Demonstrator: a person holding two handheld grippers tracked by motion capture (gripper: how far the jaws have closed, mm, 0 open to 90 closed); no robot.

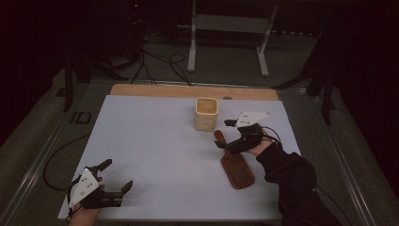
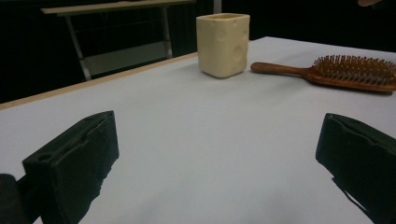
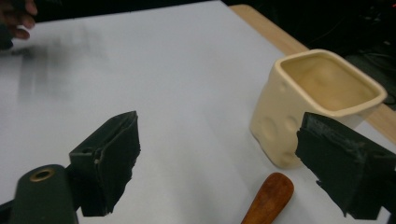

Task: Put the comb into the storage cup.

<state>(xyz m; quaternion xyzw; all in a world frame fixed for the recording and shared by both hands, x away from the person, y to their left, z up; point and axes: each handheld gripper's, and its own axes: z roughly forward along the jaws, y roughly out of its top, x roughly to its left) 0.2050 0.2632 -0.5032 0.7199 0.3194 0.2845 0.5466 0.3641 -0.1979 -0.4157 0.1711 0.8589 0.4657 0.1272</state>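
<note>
High view: a white bench point(image 1: 155, 146) with a wooden strip along its far edge carries two things right of centre. A cream, square-mouthed cup point(image 1: 206, 113) with dimpled walls stands upright in the upper middle of the frame. A brown wooden hairbrush point(image 1: 235, 165) lies below and to the right of it, bristles up, its handle pointing up-left toward the cup's base and stopping just short of it.

The right gripper point(image 1: 226, 133) sits at centre right, held by a hand in a dark sleeve point(image 1: 288, 172), directly over the handle of the hairbrush and just beside the cup. Its jaws are spread wide, with nothing pinched between them. The left gripper point(image 1: 115, 175) rests at the lower left of the frame, well apart from both things, its jaws likewise spread and empty.

Right gripper view: the two black jaws rise at lower left and lower right. The rounded end of the hairbrush handle point(image 3: 269, 197) lies on the bench between them, at the bottom edge right of centre, touched by neither jaw. The cup point(image 3: 312, 103) stands at the right, partly behind the right-hand jaw; whether that jaw touches its wall cannot be told.

Left gripper view: the jaws stand wide apart at the two lower corners over bare bench. The cup point(image 2: 222, 44) is at upper centre and the hairbrush point(image 2: 337, 72) at upper right, handle toward the cup, a small gap between them.
</note>
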